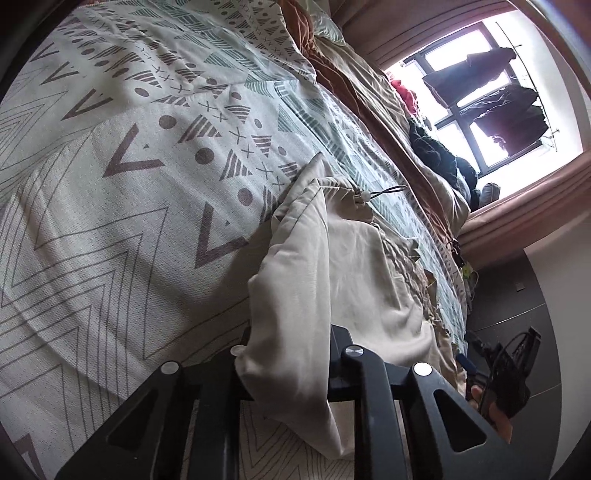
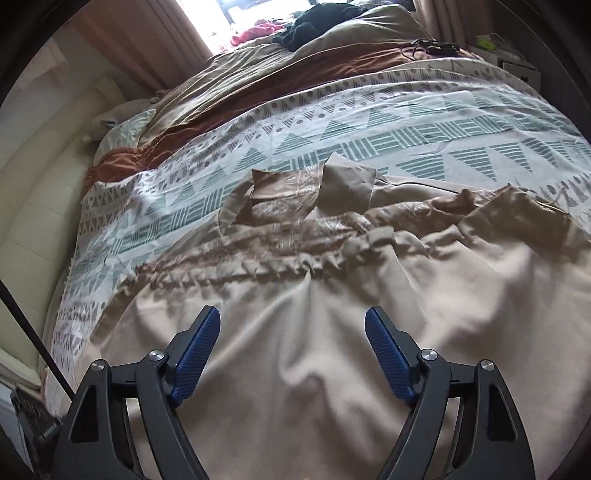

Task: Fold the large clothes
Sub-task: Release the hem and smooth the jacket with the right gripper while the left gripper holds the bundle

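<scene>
A large beige garment lies on the bed's patterned cover; a drawstring toggle shows at its far end. My left gripper is shut on a bunched fold of this cloth, which drapes over the jaws and hides the pads. In the right wrist view the same garment spreads wide, with a gathered elastic band across it. My right gripper hangs just above the cloth, its blue pads wide open with nothing between them. The right gripper, held by a hand, also appears at the left view's lower right.
A brown and tan duvet lies bunched along the bed's far side, with dark clothes and a red item piled by the window. A cream padded headboard borders the bed. Cables and small items sit on the far right.
</scene>
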The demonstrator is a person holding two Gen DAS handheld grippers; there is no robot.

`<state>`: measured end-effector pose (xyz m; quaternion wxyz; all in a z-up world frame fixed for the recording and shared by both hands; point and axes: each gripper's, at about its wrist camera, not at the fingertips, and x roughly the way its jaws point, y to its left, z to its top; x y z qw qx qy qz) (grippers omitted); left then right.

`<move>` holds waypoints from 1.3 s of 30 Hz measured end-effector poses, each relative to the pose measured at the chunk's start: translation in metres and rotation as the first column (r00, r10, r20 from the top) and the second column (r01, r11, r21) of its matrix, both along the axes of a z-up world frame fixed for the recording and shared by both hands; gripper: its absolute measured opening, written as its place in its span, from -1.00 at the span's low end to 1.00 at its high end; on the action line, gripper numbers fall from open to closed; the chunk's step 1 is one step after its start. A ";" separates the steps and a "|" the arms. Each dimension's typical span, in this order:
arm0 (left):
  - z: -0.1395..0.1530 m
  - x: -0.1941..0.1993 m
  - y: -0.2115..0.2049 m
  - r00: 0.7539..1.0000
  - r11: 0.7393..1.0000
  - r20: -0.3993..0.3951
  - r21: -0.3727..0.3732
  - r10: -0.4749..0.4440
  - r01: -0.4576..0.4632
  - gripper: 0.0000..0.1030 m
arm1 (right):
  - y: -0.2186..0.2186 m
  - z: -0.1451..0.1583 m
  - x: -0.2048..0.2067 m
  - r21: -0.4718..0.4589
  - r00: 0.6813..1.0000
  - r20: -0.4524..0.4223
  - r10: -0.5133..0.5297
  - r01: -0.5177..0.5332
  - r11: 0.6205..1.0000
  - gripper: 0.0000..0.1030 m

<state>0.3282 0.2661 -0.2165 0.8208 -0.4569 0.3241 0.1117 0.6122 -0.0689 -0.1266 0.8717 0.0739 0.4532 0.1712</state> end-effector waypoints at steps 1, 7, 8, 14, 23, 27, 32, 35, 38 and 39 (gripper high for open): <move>0.000 0.000 0.000 1.000 1.000 0.004 -0.002 0.001 -0.001 -0.65 | -0.001 0.003 -0.009 -0.004 1.000 0.004 0.011 -0.011 1.000 0.55; 0.004 -0.001 -0.002 0.999 1.000 0.035 -0.017 0.006 -0.005 -0.68 | -0.001 0.022 -0.065 -0.044 0.995 0.045 0.085 -0.083 0.996 0.41; 0.004 -0.002 -0.002 0.999 1.000 0.038 -0.019 0.007 -0.006 -0.69 | 0.000 0.024 -0.072 -0.061 0.995 0.048 0.089 -0.086 0.994 0.22; 0.000 -0.004 0.001 0.999 0.998 0.044 -0.051 0.025 -0.023 -0.70 | -0.007 0.010 -0.125 -0.072 0.998 -0.003 0.066 -0.066 0.995 -0.43; -0.004 -0.005 0.004 0.999 0.997 0.041 -0.078 0.029 -0.025 -0.70 | -0.010 -0.013 -0.181 -0.091 0.992 -0.036 0.122 -0.125 0.988 -0.50; -0.003 -0.005 0.006 0.999 0.997 0.043 -0.077 0.027 -0.024 -0.70 | -0.006 -0.035 -0.179 -0.143 0.992 -0.062 0.112 -0.119 0.983 -0.52; -0.007 -0.004 0.009 0.999 0.996 0.028 -0.088 0.026 -0.023 -0.70 | -0.011 -0.031 -0.159 -0.113 0.996 -0.046 0.083 -0.087 0.990 -0.69; -0.010 -0.003 0.011 0.999 0.995 0.019 -0.100 0.030 -0.027 -0.70 | -0.011 -0.030 -0.147 -0.106 0.996 -0.048 0.074 -0.078 0.991 -0.70; -0.012 -0.002 0.012 0.999 0.993 0.013 -0.109 0.035 -0.034 -0.70 | -0.007 -0.033 -0.129 -0.121 0.995 -0.052 0.080 -0.086 0.989 -0.70; -0.012 -0.002 0.012 0.999 0.993 0.011 -0.110 0.037 -0.036 -0.70 | -0.005 -0.033 -0.122 -0.125 0.995 -0.055 0.080 -0.087 0.988 -0.70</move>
